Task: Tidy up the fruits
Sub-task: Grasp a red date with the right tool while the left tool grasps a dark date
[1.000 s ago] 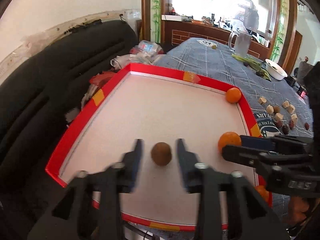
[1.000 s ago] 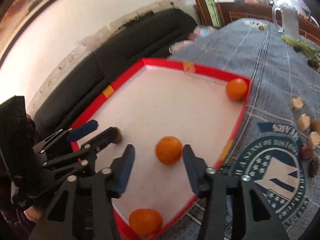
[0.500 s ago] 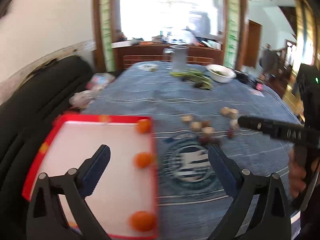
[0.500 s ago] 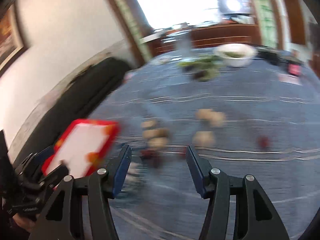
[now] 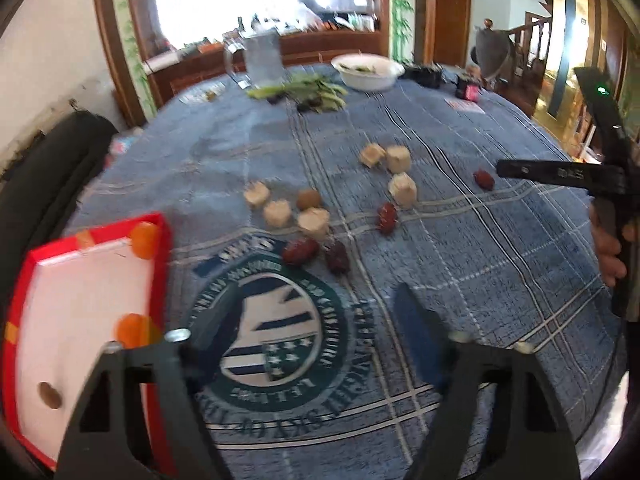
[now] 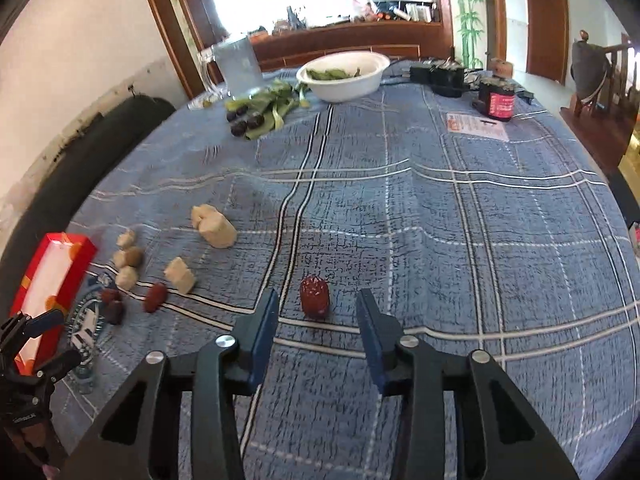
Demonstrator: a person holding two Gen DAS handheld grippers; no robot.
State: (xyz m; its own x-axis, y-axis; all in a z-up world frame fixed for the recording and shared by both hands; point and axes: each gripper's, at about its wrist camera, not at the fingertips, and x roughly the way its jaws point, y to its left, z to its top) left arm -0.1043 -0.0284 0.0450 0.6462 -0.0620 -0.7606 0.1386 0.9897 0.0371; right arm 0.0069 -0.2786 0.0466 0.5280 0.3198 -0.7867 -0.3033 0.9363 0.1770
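Right gripper (image 6: 316,330): jaws part open and just closing, nothing gripped; red date (image 6: 315,296) lies just ahead, between the tips. Risk: closing before it sits between the pads nudges it along the tablecloth (image 6: 460,240).
Left gripper (image 5: 308,328): jaws wide, lately closing, empty; date cluster (image 5: 316,252) ahead, red tray (image 5: 162,264) at left. Risk: catching two dates together

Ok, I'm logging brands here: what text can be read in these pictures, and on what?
"SKY": ring lettering of the tablecloth emblem, seemingly; the rest of the ring is too blurred to read.
Red can label: too small to read.
Leaflet print: too small to read.
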